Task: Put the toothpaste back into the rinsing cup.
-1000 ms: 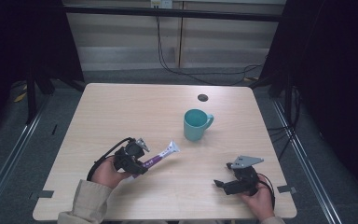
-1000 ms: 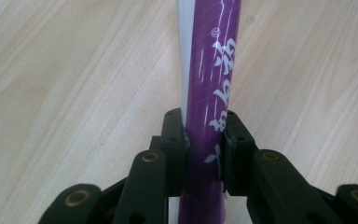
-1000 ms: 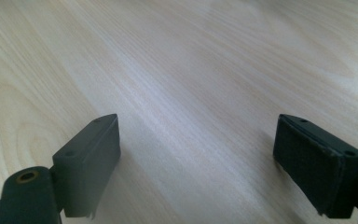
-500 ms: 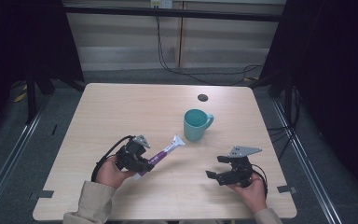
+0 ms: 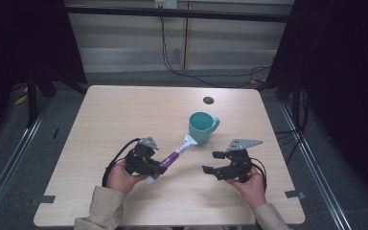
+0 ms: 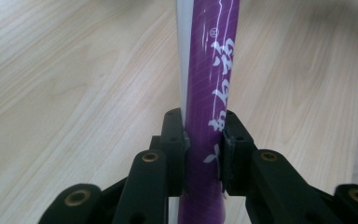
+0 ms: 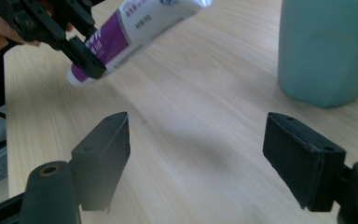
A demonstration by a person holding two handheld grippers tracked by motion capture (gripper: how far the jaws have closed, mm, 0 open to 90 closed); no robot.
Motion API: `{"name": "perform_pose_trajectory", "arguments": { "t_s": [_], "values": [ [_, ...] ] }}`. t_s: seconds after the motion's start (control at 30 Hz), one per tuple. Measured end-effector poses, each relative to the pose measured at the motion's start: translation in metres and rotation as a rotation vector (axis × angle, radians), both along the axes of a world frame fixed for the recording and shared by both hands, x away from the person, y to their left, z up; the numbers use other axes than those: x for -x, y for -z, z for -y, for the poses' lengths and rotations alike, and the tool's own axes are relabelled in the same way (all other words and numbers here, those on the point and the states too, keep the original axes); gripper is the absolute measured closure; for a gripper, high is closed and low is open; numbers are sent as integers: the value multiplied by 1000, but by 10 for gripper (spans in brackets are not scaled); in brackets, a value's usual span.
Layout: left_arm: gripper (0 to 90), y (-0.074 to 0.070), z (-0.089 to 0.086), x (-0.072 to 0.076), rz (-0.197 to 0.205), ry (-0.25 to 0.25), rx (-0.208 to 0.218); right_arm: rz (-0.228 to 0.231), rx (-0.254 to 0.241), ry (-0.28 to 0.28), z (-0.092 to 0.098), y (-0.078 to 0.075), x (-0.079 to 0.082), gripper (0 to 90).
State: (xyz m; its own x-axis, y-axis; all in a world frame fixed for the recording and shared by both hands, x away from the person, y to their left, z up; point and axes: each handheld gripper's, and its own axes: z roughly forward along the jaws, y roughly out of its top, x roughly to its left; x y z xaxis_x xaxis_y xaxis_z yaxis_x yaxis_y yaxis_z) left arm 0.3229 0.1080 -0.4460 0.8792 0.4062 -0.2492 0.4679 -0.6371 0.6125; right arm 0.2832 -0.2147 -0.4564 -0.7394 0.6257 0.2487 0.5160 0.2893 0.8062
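While the right claw [image 5: 210, 162] stands with its jaws wide apart over bare wood, having just been narrowing with nothing between them, the left claw [image 5: 159, 167] is clamped on the lower end of a purple toothpaste tube [image 5: 175, 155]. That tube slants toward the teal mug [image 5: 201, 127], which stands farther back on the bench [image 5: 124, 115].

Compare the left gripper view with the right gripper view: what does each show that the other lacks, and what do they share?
Left gripper view alone: white lettering on the purple tube, seen close, with the left tongs clamped on it. Right gripper view alone: the teal mug, the right tongs standing open with nothing between them, and the person's hand. Both share the tube, the left tongs gripping it, and the wooden table.
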Motion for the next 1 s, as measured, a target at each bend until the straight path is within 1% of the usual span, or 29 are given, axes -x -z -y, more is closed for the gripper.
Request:
{"name": "perform_pose_trajectory", "arguments": {
  "t_s": [0.07,0.1,0.13,0.2,0.23,0.27,0.37,0.4,0.43,0.47,0.53,0.57,0.6,0.67,0.77,0.8,0.83,0.87,0.9,0.97,1.0],
  "values": [
    [751,0,3,0,-10,9,15,1,-11,-6,-3,-4,-2,241],
    [751,0,5,0,-4,4,27,0,-17,-9,-4,-6,-3,245],
    [751,0,6,0,-8,11,37,2,-18,-9,-5,-8,-4,250],
    [751,1,10,0,-16,10,61,-2,-40,-14,-7,-11,-6,255],
    [752,0,12,1,-9,7,63,-4,-49,-15,-8,-12,-7,260],
    [752,0,14,1,-11,10,77,-4,-52,-16,-9,-13,-8,262],
    [751,0,20,2,-8,23,100,-4,-74,-14,-11,-17,-10,290],
    [751,0,21,3,-9,23,108,-4,-74,-14,-11,-17,-10,290],
    [751,-1,24,3,-7,29,106,-4,-72,-12,-11,-18,-10,295],
    [751,-2,27,5,-5,30,114,3,-66,-8,-12,-19,-11,298],
    [752,-3,30,5,-3,42,126,-1,-76,-12,-13,-22,-12,312],
    [751,-3,32,6,-4,36,129,-1,-75,-11,-13,-23,-13,317],
    [751,-3,32,5,-1,43,132,-1,-82,-12,-13,-23,-13,332],
    [751,-3,34,6,-1,39,130,-7,-96,-12,-12,-24,-14,347],
    [751,-3,35,6,-1,40,145,-15,-123,-17,-11,-24,-15,381],
    [751,-3,36,6,0,41,146,-15,-123,-17,-11,-24,-15,381],
    [751,-3,37,6,-11,39,157,-21,-141,-19,-10,-25,-16,401],
    [751,-3,37,6,-11,39,157,-21,-141,-19,-10,-25,-16,401],
    [751,-3,40,7,3,42,155,-19,-155,-21,-11,-27,-17,408],
    [751,-3,42,7,6,48,154,-19,-161,-23,-11,-27,-17,409],
    [751,-2,42,7,-2,53,165,-26,-164,-24,-12,-29,-18,413]
  ]
}}
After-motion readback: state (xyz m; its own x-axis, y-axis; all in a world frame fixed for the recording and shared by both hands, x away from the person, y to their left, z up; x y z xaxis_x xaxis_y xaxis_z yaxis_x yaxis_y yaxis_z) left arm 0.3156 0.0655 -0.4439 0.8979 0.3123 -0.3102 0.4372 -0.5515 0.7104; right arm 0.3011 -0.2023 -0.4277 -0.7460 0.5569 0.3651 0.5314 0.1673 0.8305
